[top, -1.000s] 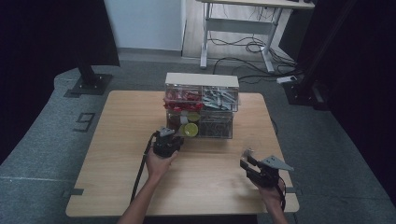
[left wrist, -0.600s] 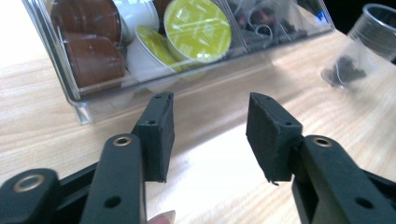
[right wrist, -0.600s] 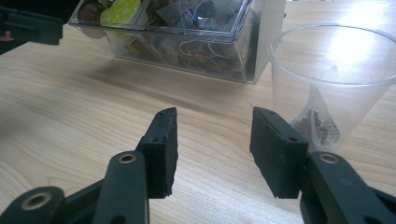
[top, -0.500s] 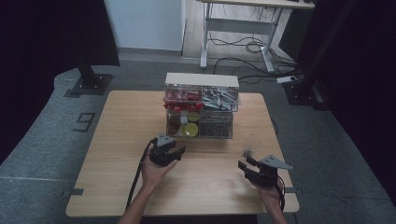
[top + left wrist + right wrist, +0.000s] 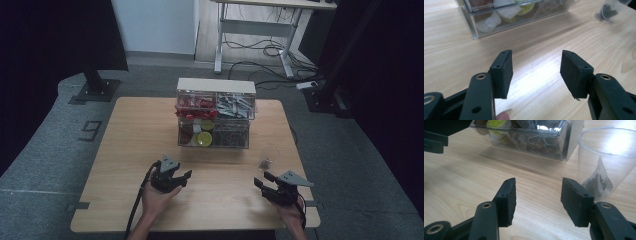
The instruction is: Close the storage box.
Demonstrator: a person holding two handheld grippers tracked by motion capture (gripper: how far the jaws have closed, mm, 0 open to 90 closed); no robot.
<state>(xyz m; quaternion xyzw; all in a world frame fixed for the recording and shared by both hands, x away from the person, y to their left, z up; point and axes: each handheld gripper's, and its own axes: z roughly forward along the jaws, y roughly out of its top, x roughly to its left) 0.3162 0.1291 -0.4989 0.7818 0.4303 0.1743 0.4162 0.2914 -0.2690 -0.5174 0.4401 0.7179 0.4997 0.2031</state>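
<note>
Behind both empty, spread claws: clear organizer [image 5: 214, 120]; plastic cup [image 5: 607, 157] w/ maybe teabag [image 5: 599, 182] beside it.

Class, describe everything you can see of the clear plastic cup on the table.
The cup is clear, thin-looking plastic with a round open rim, and it stands upright on the wooden table, on the person's right, in front of the clear organiser box and apart from it. Inside lies a see-through tea bag of dark leaves, resting at the bottom. Nothing grips the cup; the right tongs stand open just short of it.
</note>
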